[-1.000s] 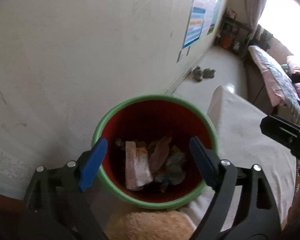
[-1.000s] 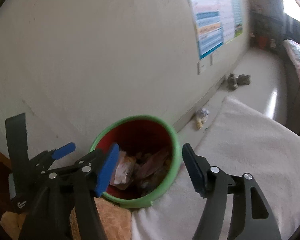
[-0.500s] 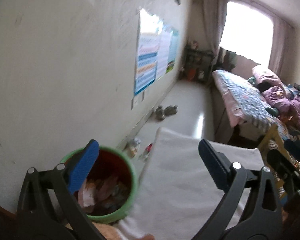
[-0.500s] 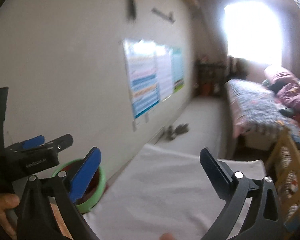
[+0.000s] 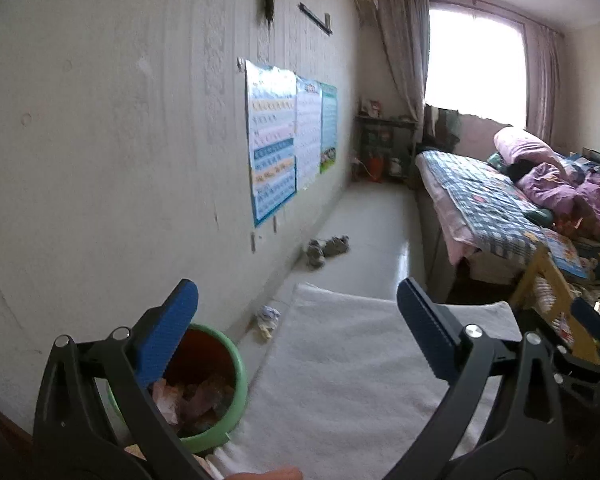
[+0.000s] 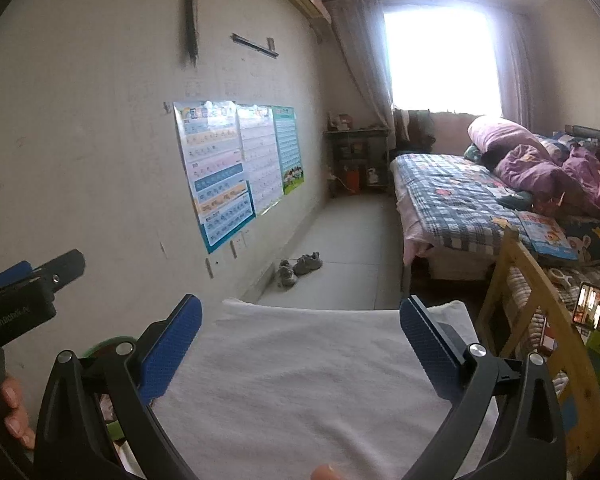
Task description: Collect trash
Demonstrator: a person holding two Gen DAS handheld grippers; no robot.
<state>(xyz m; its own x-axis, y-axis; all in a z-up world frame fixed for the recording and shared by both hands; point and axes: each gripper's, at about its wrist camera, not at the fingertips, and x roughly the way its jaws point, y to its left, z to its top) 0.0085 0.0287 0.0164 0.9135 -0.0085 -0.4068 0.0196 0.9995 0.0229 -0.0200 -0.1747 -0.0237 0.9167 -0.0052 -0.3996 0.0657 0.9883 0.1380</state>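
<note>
Left wrist view, nearest first: the left gripper [image 5: 296, 328] stands with its blue pads spread wide and nothing between them. Under its left finger sits the green-rimmed bin [image 5: 220, 396], red inside and already holding crumpled wrappers, close against the wall. A white cloth [image 5: 340, 380] covers the surface just right of the bin and runs forward under both grippers. Beyond the bin, on the floor strip between the cloth's far left corner and the wall, lies a small crumpled wrapper [image 5: 267, 320], pale with a yellowish lower end; its shape is too blurred to give a clear long axis. Farther along the same wall base lies a pair of grey shoes [image 5: 326, 249], then the posters, the bed and the bright window.

From the right wrist view, the right gripper [image 6: 300, 344] is likewise wide open and empty over the cloth, with only a sliver of the bin's rim [image 6: 112, 342] showing behind its left finger; the wrapper does not show here.

The wrapper lies ahead and slightly left of the left gripper's fingers, on the bin's side, so the left hand looks the nearer one for the next pick, reaching forward and down past the bin.
</note>
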